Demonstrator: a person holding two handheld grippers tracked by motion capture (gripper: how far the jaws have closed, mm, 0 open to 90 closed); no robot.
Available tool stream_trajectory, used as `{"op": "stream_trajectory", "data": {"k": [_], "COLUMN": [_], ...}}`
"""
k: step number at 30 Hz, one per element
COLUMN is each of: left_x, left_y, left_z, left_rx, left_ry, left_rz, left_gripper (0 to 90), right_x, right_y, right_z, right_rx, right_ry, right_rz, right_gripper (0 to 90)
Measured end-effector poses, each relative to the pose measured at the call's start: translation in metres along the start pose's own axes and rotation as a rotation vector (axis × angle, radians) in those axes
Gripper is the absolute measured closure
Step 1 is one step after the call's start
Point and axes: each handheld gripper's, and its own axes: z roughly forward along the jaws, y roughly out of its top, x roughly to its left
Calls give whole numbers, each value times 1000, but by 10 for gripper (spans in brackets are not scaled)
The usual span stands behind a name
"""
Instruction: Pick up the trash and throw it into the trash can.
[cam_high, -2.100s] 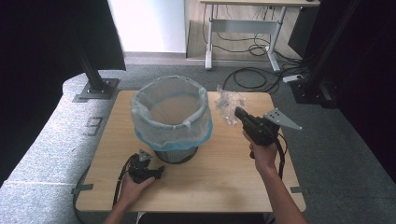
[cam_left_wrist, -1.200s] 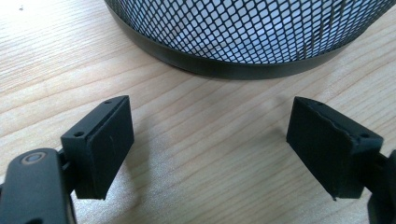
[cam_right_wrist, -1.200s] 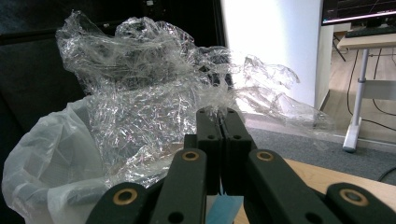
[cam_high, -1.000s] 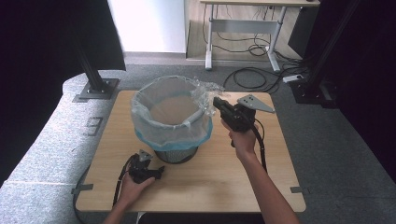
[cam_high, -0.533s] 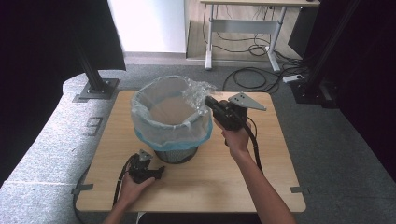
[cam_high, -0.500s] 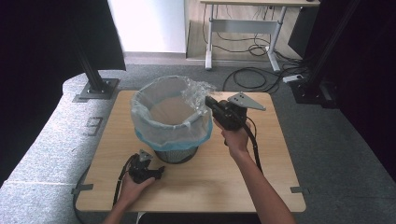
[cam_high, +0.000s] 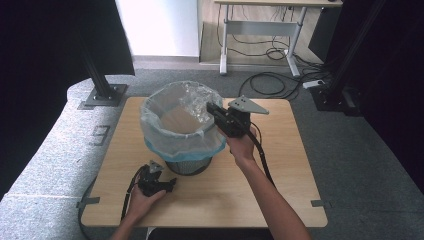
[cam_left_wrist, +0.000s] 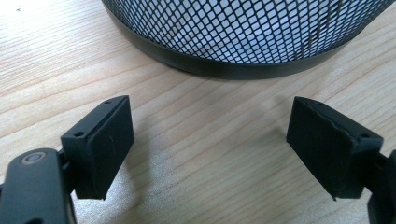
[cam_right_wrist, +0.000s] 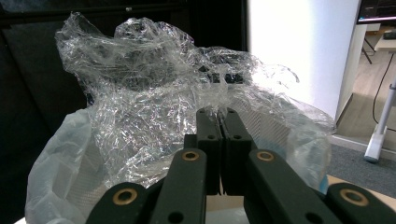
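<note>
Right gripper view, crumpled plastic wrap (cam_right_wrist: 154, 79) pinched in right claw (cam_right_wrist: 218, 116)

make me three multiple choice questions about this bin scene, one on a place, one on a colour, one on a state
1. Where is the crumpled clear plastic?
A. over the bin's mouth
B. on the floor
C. under the table

2. What colour is the liner edge folded over the mesh bin?
A. red
B. light blue
C. yellow

3. How do the left gripper jaws stand?
A. wide apart
B. clamped on the bin
C. clamped on plastic

Answers: 1 A, the right gripper holds it above the rim; 2 B, blue band in the high view; 3 A, bare table between them.
</note>
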Motion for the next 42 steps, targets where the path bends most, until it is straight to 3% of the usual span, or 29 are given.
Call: {"op": "stream_trajectory", "data": {"k": [11,29,31,32,35,37,42], "left_x": [0,0,0,0,0,0,0], "left_y": [0,0,0,0,0,0,0], "left_z": [0,0,0,0,0,0,0], "left_rx": [-1,-1,-1,-1,-1,-1,0], "left_ry": [-1,0,0,-1,0,0,-1], "left_rz": [1,1,1,1,1,1,1], "left_gripper": [147,147,146,147,146,147,147], "right_x": [5,13,13,15,16,15,10], "right_y": [-2,1,1,1,2,2,1], "right_z": [19,29,28,27,26,24,16], "right_rx": [25,22,15,1,3,14,13], "right_ry": [3,11,-2,-35,-82,-99,-108], "right_rz": [-4,-16,-23,-43,-58,-57,-49], "right_gripper": [877,865,754,610,393,348,337]}}
